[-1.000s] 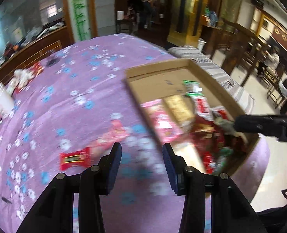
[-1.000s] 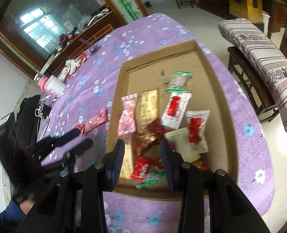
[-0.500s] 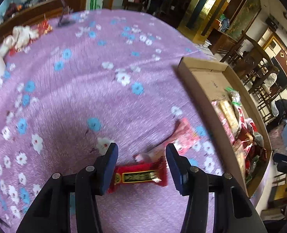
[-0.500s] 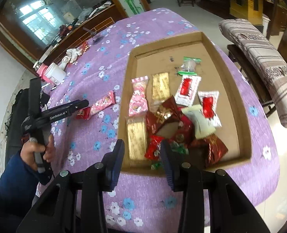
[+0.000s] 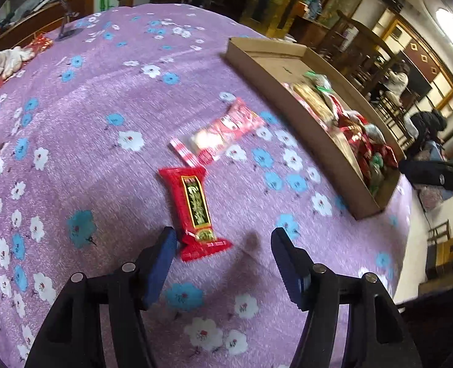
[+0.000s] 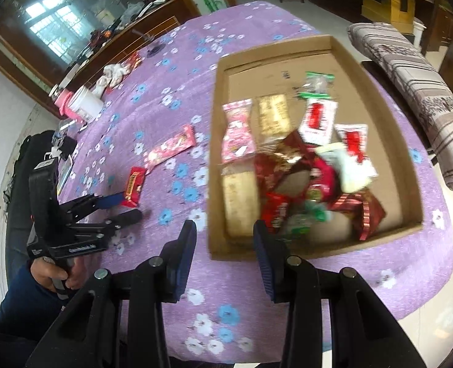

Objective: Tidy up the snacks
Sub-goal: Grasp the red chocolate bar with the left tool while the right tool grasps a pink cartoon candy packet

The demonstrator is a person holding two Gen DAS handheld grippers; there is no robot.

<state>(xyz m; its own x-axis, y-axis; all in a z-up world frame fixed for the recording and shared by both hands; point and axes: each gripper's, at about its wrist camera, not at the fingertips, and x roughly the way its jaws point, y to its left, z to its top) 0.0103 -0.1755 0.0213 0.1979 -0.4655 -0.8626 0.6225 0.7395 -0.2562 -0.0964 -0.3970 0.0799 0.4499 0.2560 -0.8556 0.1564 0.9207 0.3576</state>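
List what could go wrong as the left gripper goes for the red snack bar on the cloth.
1. The left gripper is open, but the red snack bar lies nearer one of the fingers; closing may nudge it aside.
2. The pink wrapper touches the bar's far end and may drag along.
3. The fingers may pinch the purple cloth.
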